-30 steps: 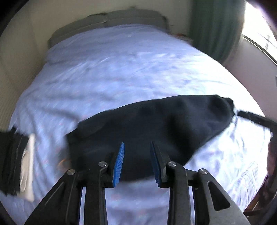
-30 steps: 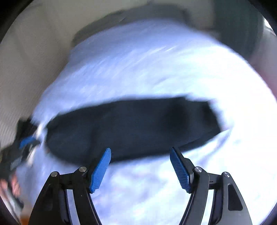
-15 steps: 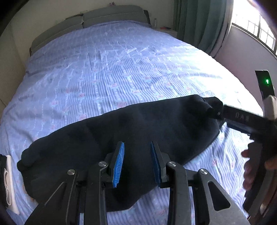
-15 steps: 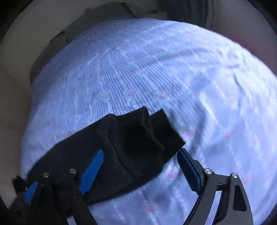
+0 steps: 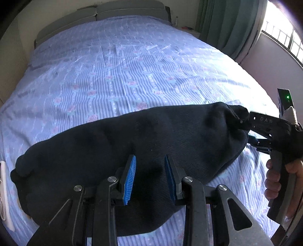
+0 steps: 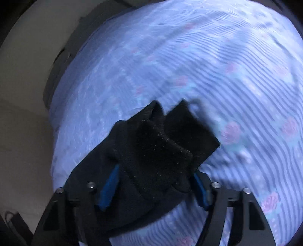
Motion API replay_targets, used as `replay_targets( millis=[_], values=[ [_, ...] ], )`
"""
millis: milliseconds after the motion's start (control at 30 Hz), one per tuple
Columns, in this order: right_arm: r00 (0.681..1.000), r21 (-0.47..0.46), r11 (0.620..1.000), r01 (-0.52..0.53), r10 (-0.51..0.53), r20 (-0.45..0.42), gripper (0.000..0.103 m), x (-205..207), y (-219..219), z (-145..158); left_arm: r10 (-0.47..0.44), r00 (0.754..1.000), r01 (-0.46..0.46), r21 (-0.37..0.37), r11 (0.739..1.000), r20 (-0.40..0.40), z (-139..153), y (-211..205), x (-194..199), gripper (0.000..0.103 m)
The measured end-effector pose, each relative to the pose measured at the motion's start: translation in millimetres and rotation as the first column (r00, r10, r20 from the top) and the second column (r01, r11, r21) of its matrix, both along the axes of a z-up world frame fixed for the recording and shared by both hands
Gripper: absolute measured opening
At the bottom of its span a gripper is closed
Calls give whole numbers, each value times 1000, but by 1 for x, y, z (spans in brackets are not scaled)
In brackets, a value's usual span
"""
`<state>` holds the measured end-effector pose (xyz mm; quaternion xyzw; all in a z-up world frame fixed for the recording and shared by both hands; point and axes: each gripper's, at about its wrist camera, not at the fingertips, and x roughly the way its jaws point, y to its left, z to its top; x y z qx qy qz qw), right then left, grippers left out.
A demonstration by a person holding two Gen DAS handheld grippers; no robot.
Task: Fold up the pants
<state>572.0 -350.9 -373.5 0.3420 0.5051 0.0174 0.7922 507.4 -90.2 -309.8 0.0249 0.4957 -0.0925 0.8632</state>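
Observation:
Dark navy pants (image 5: 117,143) lie folded lengthwise across the near part of the bed, running left to right. My left gripper (image 5: 150,176) hovers over their near middle with its blue-padded jaws a small gap apart and nothing between them. My right gripper (image 5: 246,130) is at the pants' right end, where the cloth bunches into its jaws. In the right wrist view the ribbed leg cuffs (image 6: 170,140) fill the space between the blue pads (image 6: 108,187), with the right gripper (image 6: 155,187) around them.
The bed has a blue striped sheet with pink roses (image 5: 132,62) and a grey headboard (image 5: 106,13). Green curtains (image 5: 227,24) and a window are at the far right. A white-edged object (image 5: 3,196) lies at the left edge.
My right gripper has closed in on the leg cuffs, which now sit between its pads. The left gripper has stayed over the pants' middle.

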Motion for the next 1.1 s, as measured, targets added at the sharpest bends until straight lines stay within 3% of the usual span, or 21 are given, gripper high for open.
replay_targets(
  millis=[133,267,367,500,633,733,800,867,967,1100],
  values=[
    [1000,29,1000,1,-1,-2,37,-7,-7,6,-2,1000,2,-42,999,-13,2,-4,6,31],
    [998,-54,998,14,-11,55,33,-39,-8,43,-32,998,29,-64,998,-48,-5,-17,6,30],
    [996,-144,990,-1,13,86,32,-54,-1,65,-51,992,47,-42,998,-118,-26,-27,4,29],
    [994,-190,981,-36,55,93,32,-58,7,77,-28,989,25,-22,999,-147,-49,-33,3,29],
    [990,-258,964,-68,98,103,32,-64,20,87,4,985,-9,-29,1000,-175,-50,-32,9,29],
    [987,-290,954,-74,111,114,32,-61,24,97,55,983,-63,-44,997,-174,-24,-17,6,30],
    [984,-293,953,-76,120,135,32,-63,28,109,127,982,-130,-16,991,-138,4,4,-4,43],
    [979,-334,938,-91,146,143,32,-64,41,124,192,973,-190,29,981,-126,25,26,-14,46],
    [970,-384,917,-113,186,159,32,-64,66,143,255,963,-253,25,967,-91,54,66,-31,55],
    [944,-457,880,-128,249,216,32,-72,113,177,305,951,-304,20,952,-44,83,123,-56,56]
  ],
)
